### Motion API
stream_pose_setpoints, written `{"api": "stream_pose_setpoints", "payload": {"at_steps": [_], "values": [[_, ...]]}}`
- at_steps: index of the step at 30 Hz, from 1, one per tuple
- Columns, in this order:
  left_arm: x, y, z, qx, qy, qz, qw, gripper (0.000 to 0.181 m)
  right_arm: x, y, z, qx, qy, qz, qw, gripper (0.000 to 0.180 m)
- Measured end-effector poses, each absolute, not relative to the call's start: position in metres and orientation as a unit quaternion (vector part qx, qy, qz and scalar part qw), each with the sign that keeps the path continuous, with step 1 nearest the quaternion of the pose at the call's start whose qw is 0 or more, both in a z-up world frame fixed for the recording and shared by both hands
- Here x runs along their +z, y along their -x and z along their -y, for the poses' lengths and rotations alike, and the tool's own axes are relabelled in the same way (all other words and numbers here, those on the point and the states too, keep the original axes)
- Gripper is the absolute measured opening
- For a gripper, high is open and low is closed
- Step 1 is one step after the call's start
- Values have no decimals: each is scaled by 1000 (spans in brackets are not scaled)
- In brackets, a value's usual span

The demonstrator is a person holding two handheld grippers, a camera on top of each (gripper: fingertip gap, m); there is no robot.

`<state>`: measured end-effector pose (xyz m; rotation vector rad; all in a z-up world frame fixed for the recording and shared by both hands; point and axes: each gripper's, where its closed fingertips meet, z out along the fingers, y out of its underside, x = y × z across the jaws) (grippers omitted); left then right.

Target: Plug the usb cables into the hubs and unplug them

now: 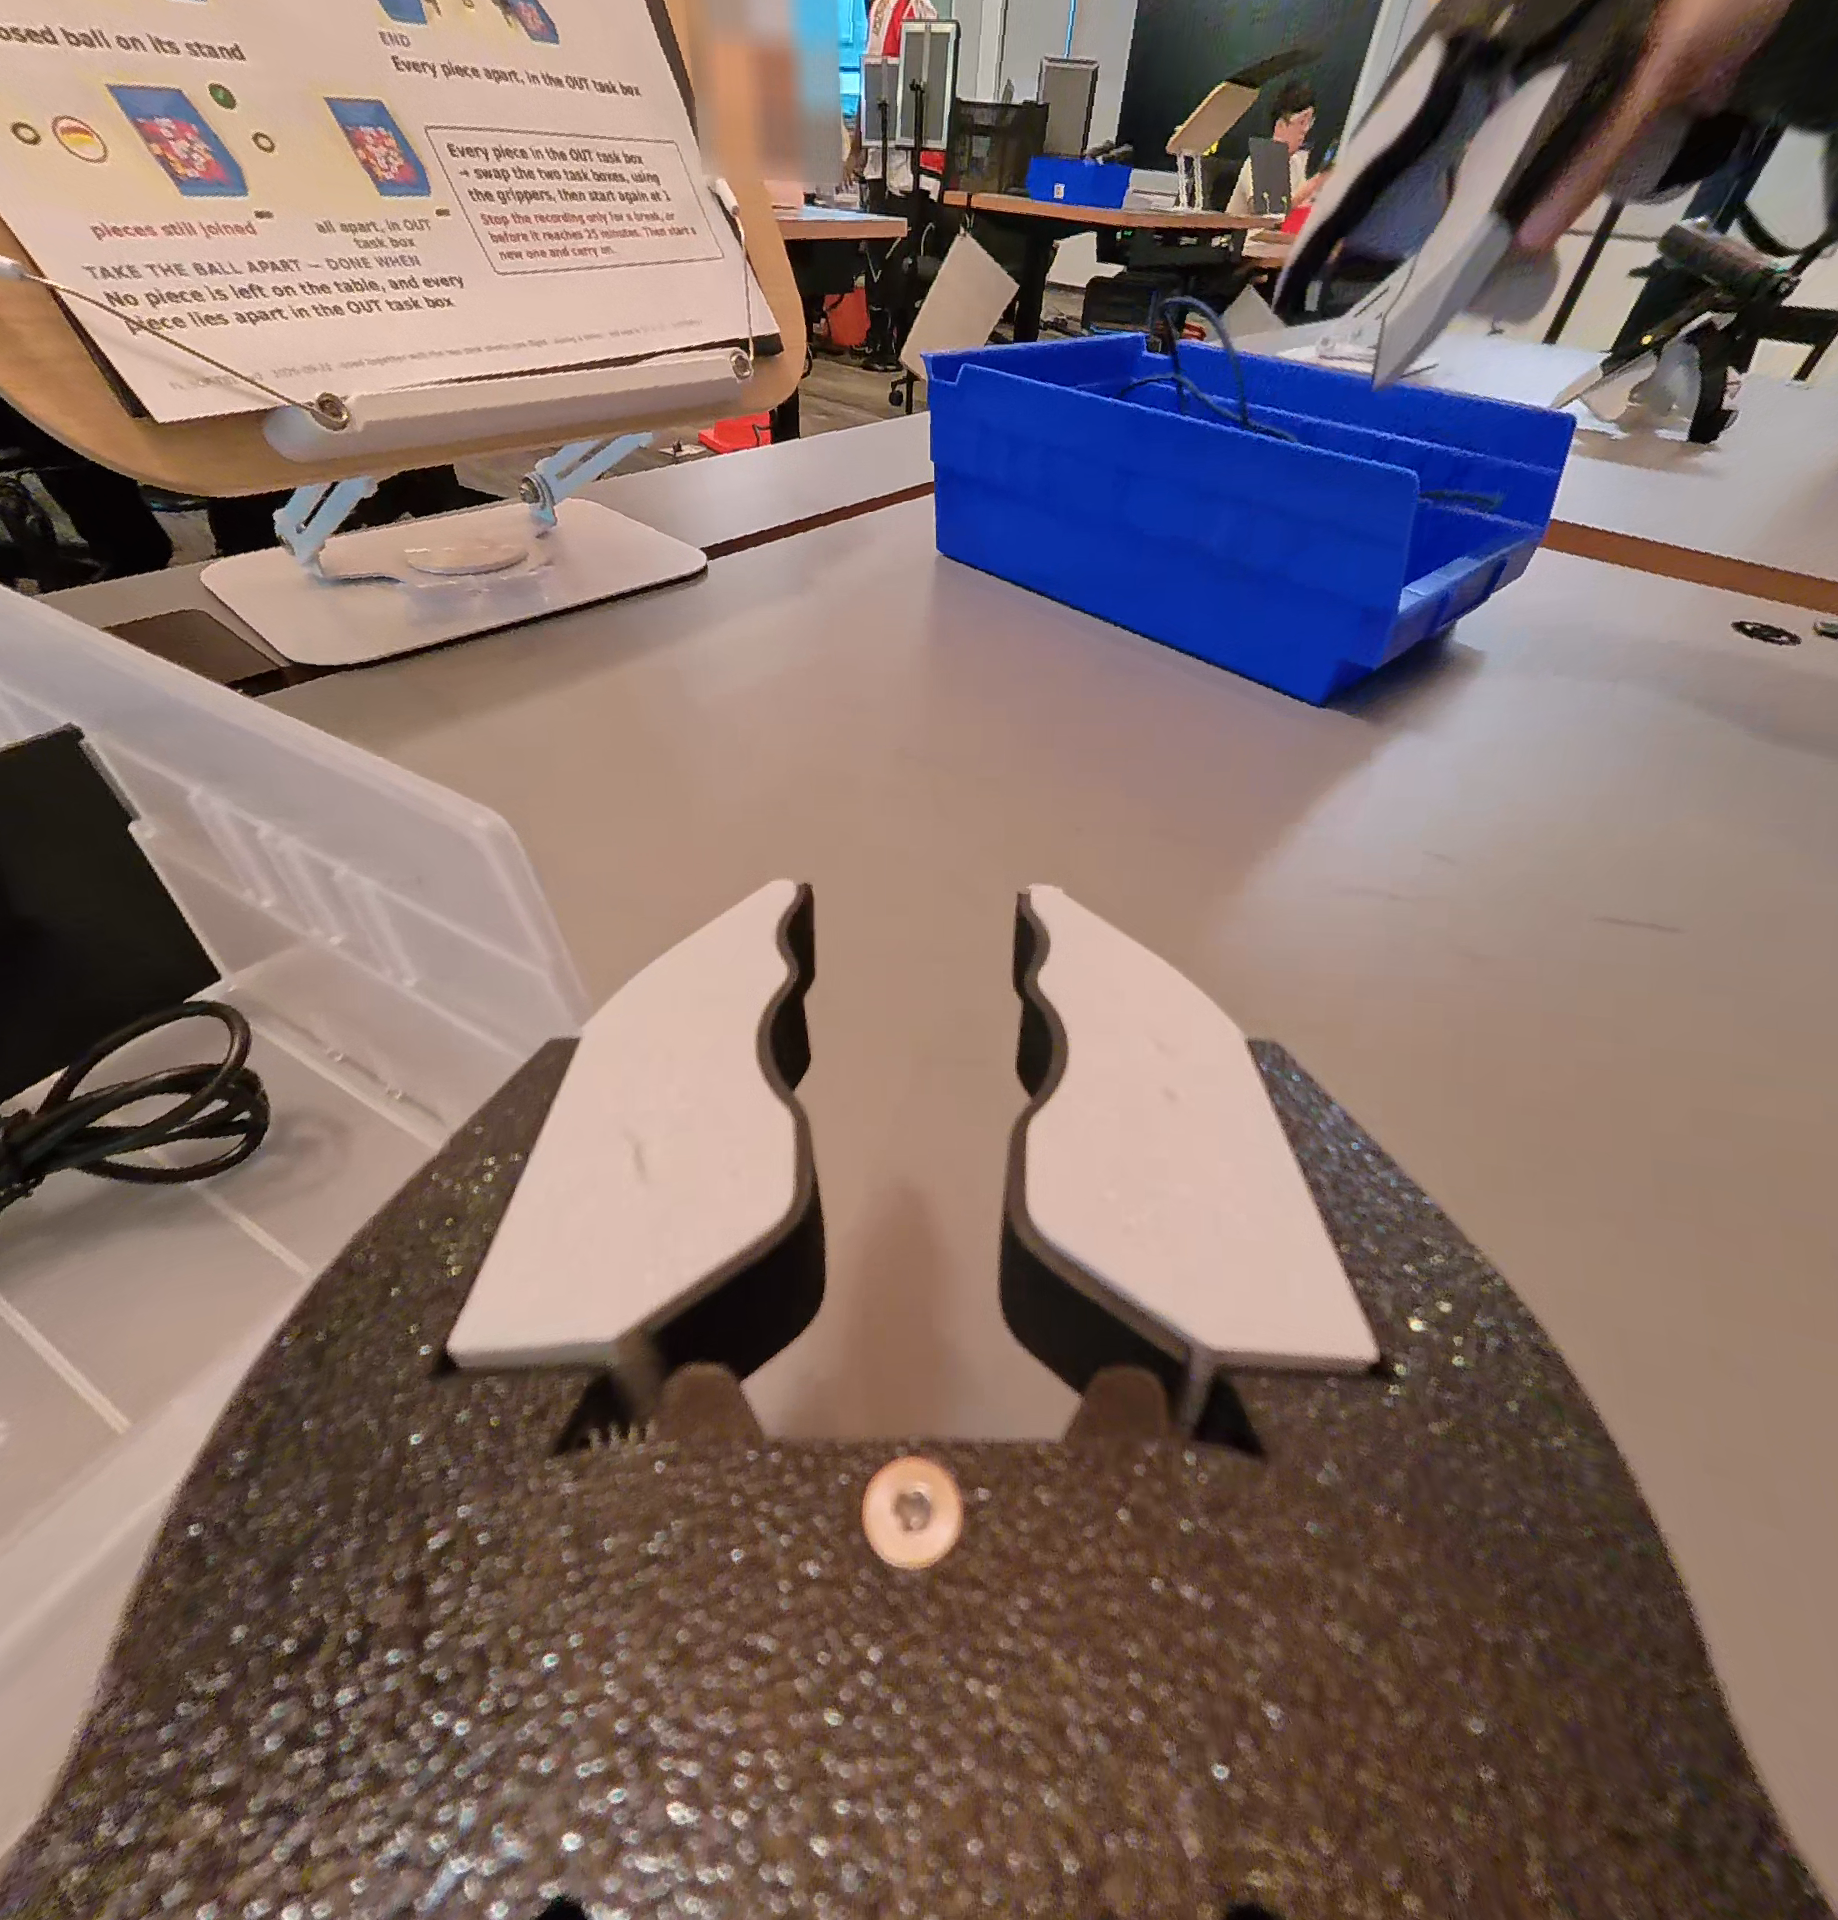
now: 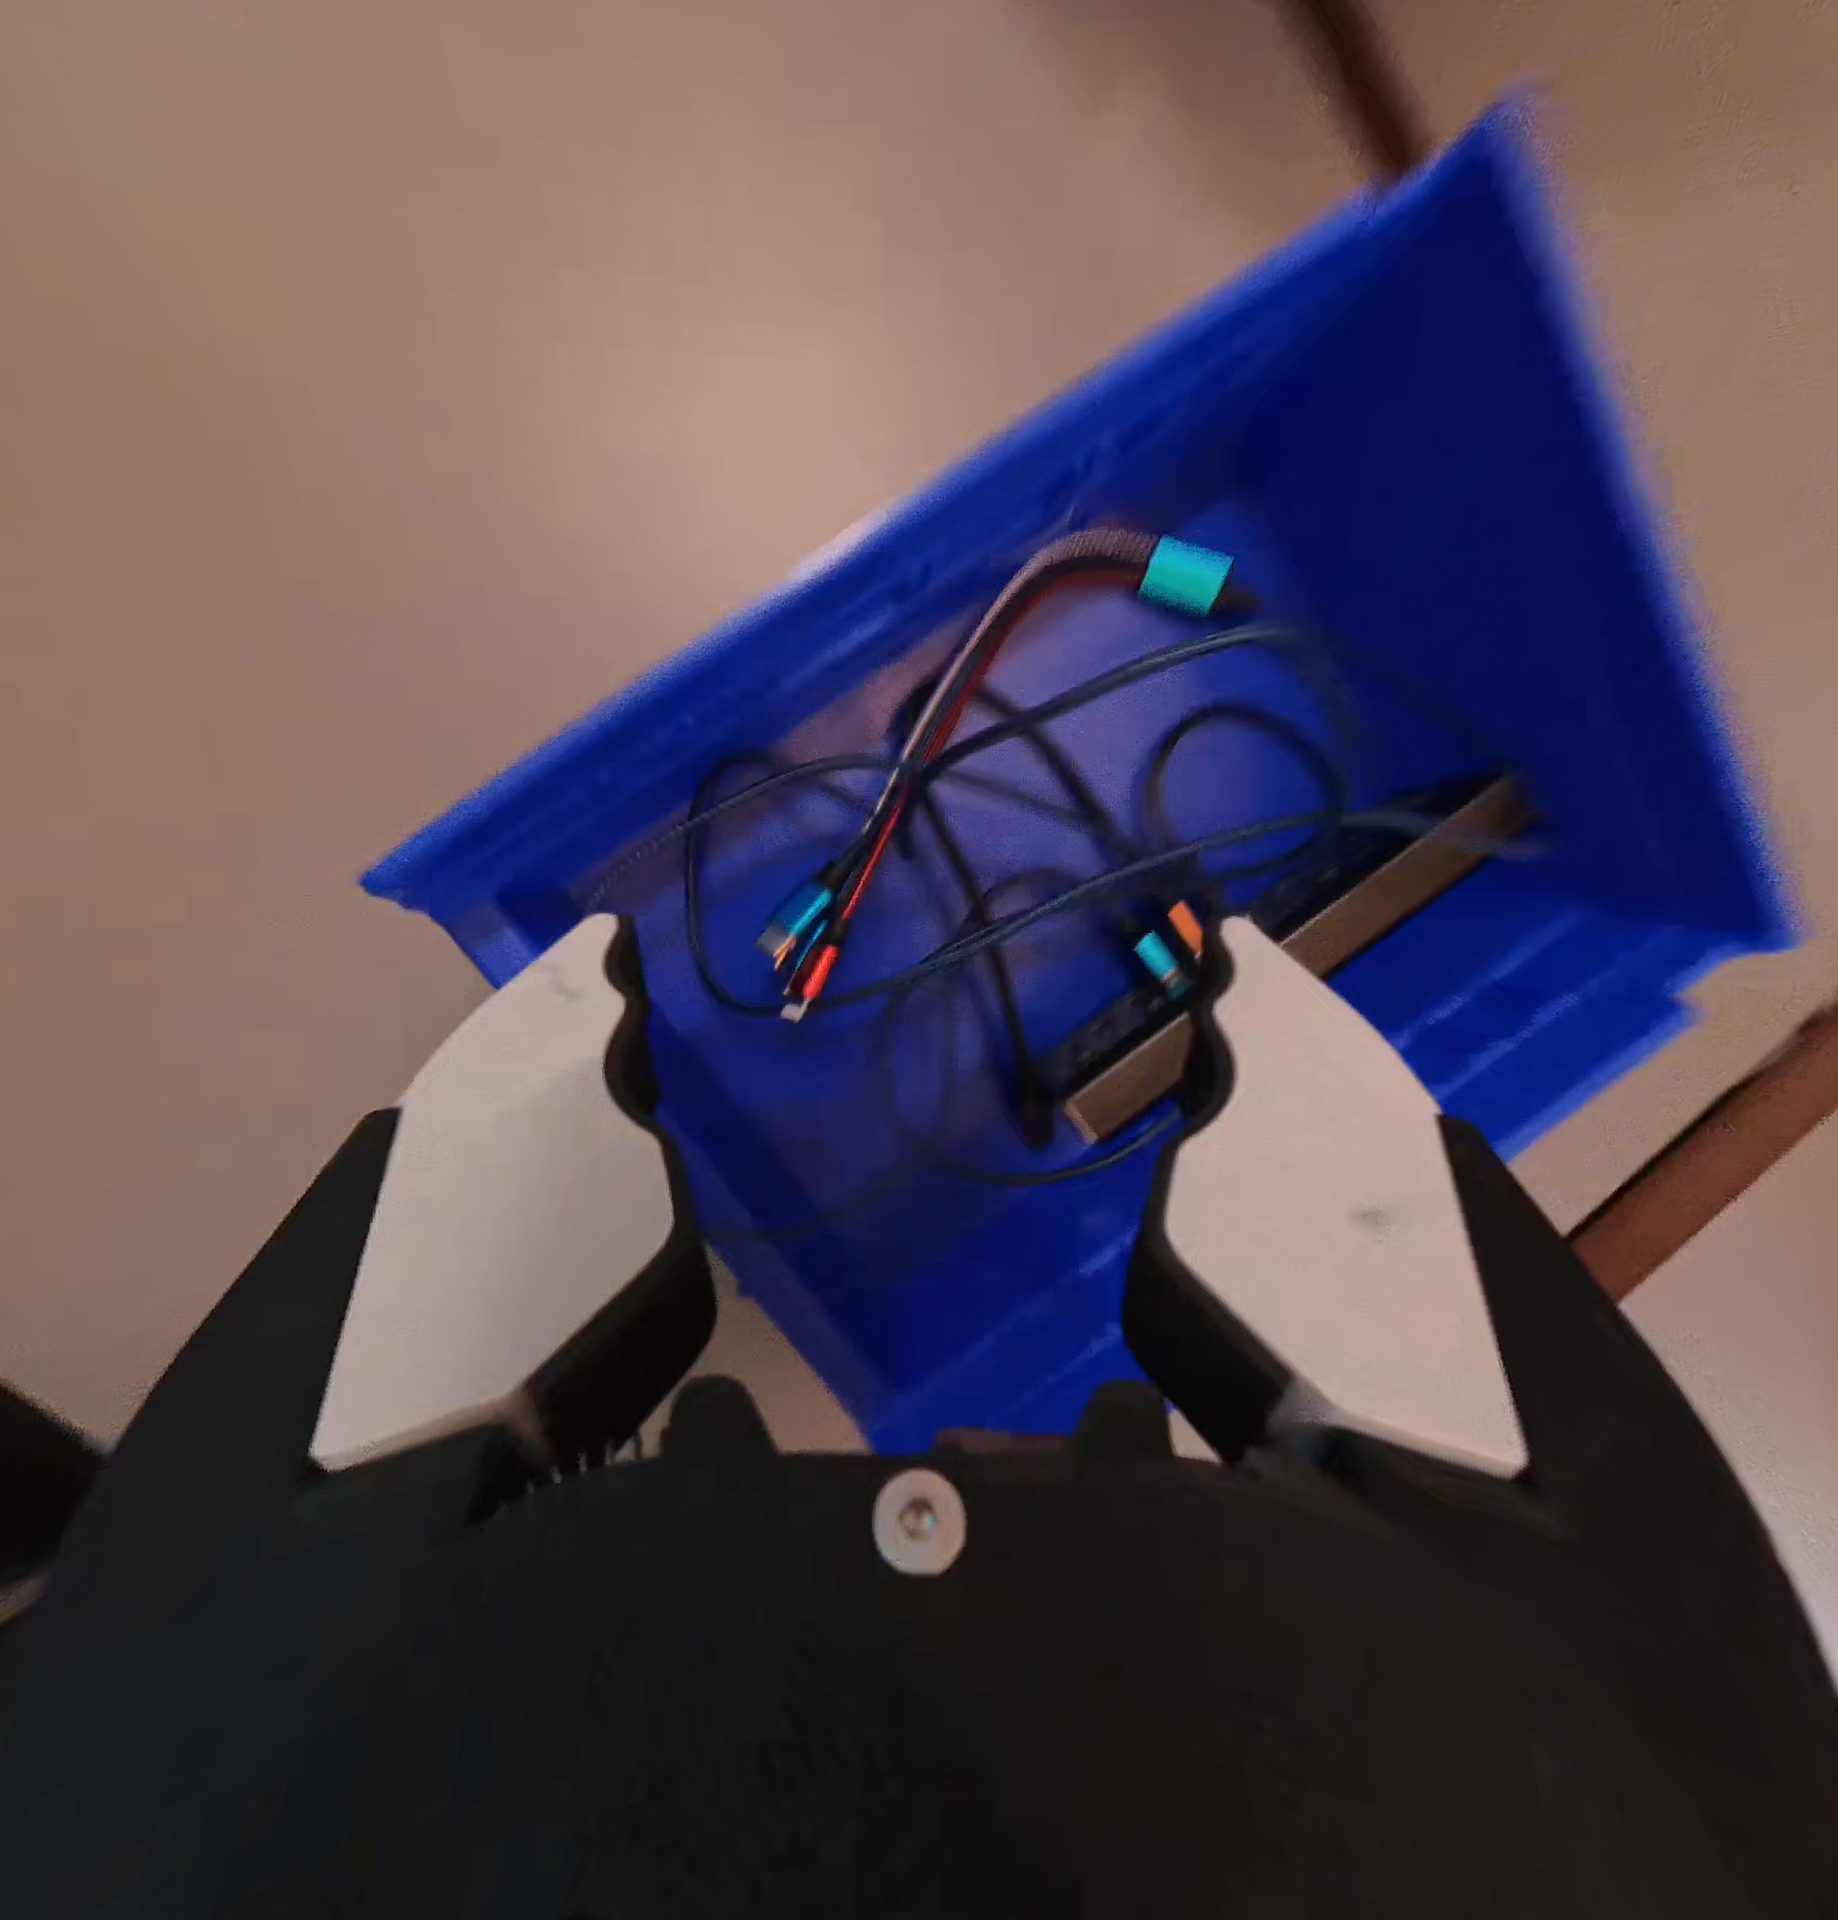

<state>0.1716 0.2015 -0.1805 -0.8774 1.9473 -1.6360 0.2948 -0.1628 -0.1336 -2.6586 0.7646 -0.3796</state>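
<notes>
A blue bin stands on the grey table at the far right; it also shows from above in the right wrist view. Inside lie tangled USB cables with teal, red and orange plugs, a teal plug at the far side, and two grey hubs. A teal and an orange plug sit at the near hub. My right gripper is open and empty, hovering above the bin; it also shows in the left wrist view. My left gripper is open and empty, low over the bare table.
A clear plastic box with a coiled black cable sits at the left. An instruction sheet on a wooden stand is at the back left. Other desks and a person are in the background. About 40 cm separates my left fingertips from my right.
</notes>
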Motion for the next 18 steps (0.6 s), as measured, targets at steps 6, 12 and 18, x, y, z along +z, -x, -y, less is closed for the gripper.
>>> {"api": "stream_pose_setpoints", "payload": {"at_steps": [6,12,18], "values": [[-182,-170,-195,-586,308,-716,222,39,-36,-291,122,-215,792,-335,462,122],[-173,-166,-186,-591,297,-719,214,45,-36,-239,34,-191,730,-326,569,123],[-171,-164,-180,-580,283,-731,222,45,-58,-192,-60,-172,720,-274,614,123]]}}
